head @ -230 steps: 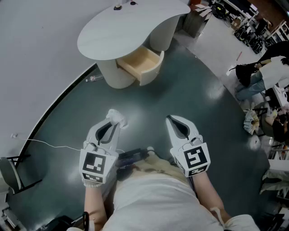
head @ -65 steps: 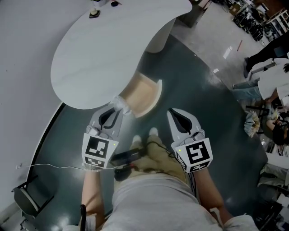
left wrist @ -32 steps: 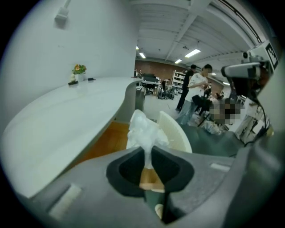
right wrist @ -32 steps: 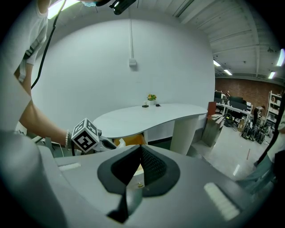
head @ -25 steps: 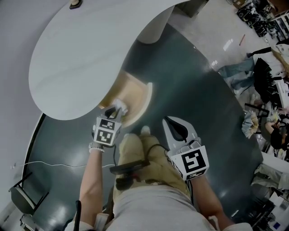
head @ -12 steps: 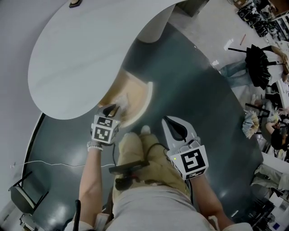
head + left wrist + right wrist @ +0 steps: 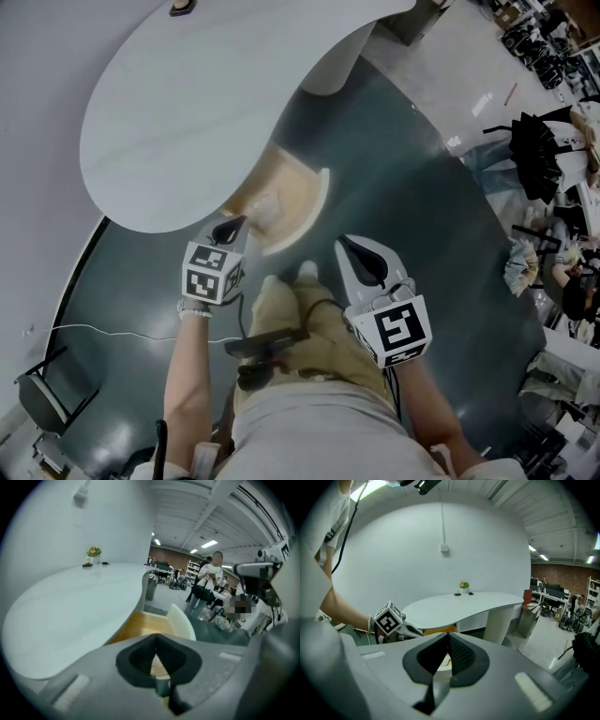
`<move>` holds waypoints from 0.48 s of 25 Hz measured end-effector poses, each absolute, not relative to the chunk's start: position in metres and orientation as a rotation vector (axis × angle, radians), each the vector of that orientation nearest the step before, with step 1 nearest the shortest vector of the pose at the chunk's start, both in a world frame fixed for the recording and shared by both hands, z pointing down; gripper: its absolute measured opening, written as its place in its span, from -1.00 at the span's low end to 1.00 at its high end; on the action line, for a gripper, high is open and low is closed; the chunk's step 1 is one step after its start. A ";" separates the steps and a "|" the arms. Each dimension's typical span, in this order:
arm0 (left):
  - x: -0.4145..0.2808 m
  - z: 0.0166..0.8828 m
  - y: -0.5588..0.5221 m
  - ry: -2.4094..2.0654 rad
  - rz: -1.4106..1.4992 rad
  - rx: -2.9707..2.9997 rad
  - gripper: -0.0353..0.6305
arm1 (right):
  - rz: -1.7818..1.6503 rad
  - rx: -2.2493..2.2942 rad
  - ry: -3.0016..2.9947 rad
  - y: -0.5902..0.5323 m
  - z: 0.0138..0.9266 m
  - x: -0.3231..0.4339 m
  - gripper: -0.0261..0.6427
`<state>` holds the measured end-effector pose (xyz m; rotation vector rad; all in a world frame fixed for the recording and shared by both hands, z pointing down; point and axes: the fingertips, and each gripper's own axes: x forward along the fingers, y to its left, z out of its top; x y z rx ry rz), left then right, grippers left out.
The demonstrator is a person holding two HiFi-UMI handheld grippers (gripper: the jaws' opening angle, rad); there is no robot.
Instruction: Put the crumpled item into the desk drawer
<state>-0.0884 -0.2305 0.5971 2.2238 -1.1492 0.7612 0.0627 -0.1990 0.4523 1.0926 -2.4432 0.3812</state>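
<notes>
L gripper [image 7: 230,228]: jaws pressed together at the tips, nothing clamped btwn them; its own view shows only the leaf-shaped gap behind the tips, w/ pale wood seen through it; crumpled item [image 7: 265,208] lies loose inside the desk drawer [image 7: 314,208], just ahead of the L tips and a bit to their right, apart from them; item is white and wadded, resting on the drawer's wood bottom close to the desk top's edge; drawer stands pulled out from under the desk top [image 7: 206,94], its curved white front to the right of the L tips; desk top spreads ahead of that gripper; R gripper [image 7: 349,242]: jaws likewise closed tip to tip, empty, held right of the drawer front over the dark floor [image 7: 422,187], well apart from the item; from the R gripper view the L gripper's marker cube [image 7: 389,619] sits ahead-left, desk beyond it, small potted plant [image 7: 463,585] at the desk's far edge.
</notes>
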 end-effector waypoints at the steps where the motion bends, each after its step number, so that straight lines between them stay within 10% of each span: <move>1: -0.091 0.588 -0.228 -1.155 0.759 2.237 -0.90 | 0.376 1.091 -2.451 -0.197 0.449 0.059 -0.91; 12: -0.102 0.492 -0.206 -1.238 0.709 2.384 -0.90 | 0.300 1.118 -2.489 -0.185 0.408 0.043 -0.91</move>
